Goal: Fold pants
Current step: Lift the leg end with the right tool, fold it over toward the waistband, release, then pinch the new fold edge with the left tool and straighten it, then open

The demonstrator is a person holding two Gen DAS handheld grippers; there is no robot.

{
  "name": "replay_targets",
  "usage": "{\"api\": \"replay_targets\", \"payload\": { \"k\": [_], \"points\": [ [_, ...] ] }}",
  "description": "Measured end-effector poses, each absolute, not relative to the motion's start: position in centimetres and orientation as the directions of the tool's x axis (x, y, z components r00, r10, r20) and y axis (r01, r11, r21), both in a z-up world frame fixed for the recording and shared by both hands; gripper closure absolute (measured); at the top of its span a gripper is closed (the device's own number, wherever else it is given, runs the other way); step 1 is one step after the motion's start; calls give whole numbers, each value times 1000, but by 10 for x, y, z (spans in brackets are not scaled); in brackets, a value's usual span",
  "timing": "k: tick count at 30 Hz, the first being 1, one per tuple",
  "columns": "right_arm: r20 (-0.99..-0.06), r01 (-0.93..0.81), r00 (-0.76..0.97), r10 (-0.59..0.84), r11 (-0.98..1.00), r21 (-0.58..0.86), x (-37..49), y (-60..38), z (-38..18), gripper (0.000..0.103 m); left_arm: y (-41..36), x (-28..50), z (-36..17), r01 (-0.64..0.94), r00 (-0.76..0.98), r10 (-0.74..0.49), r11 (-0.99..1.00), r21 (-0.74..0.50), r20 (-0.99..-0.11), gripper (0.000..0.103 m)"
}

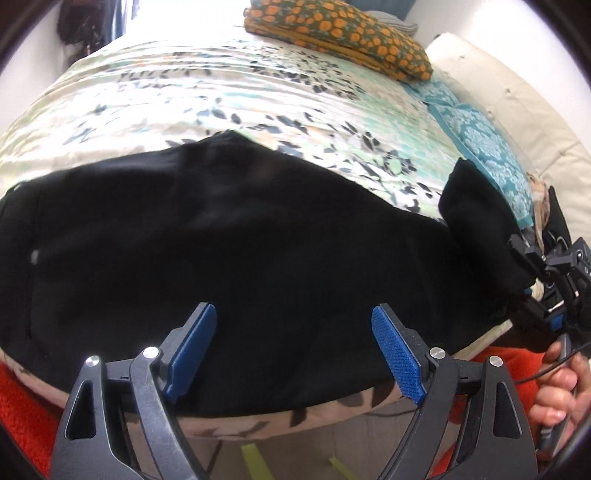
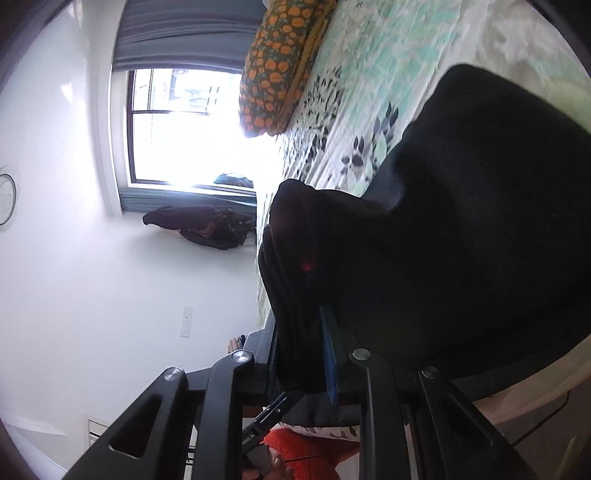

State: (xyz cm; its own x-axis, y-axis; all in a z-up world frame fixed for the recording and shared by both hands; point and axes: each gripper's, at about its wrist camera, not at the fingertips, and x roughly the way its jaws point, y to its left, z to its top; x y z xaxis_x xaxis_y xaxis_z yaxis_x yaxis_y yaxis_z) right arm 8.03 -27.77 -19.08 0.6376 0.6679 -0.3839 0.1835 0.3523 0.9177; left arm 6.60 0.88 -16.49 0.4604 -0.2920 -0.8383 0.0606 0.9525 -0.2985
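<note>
Pants partly folded on the bed, fold under way.
The black pants (image 1: 229,236) lie across the bed (image 1: 207,96); the right gripper (image 2: 301,354) jaws clamp one bunched end, lifted, while the left gripper (image 1: 291,354) hovers with jaws wide apart, empty. Laying over and smoothing remain.

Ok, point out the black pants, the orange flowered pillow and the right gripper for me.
black pants (image 1: 229,236): left wrist view, middle of the flat spread cloth.
orange flowered pillow (image 1: 343,35): left wrist view, its top face.
right gripper (image 2: 299,354): right wrist view, between the fingertips, clamped on bunched pants cloth.
</note>
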Motion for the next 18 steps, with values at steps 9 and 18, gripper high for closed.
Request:
{"api": "replay_targets", "payload": {
  "k": [9,18],
  "points": [
    [-593,114,481,645,625,772,100,-150,-219,82,58,59,-174,-46,506,-290,932,-361,-812,16],
    [-735,-83,356,577,803,591,86,-114,-214,22,63,59,-163,-43,533,-323,913,-407,-782,16]
  ]
}}
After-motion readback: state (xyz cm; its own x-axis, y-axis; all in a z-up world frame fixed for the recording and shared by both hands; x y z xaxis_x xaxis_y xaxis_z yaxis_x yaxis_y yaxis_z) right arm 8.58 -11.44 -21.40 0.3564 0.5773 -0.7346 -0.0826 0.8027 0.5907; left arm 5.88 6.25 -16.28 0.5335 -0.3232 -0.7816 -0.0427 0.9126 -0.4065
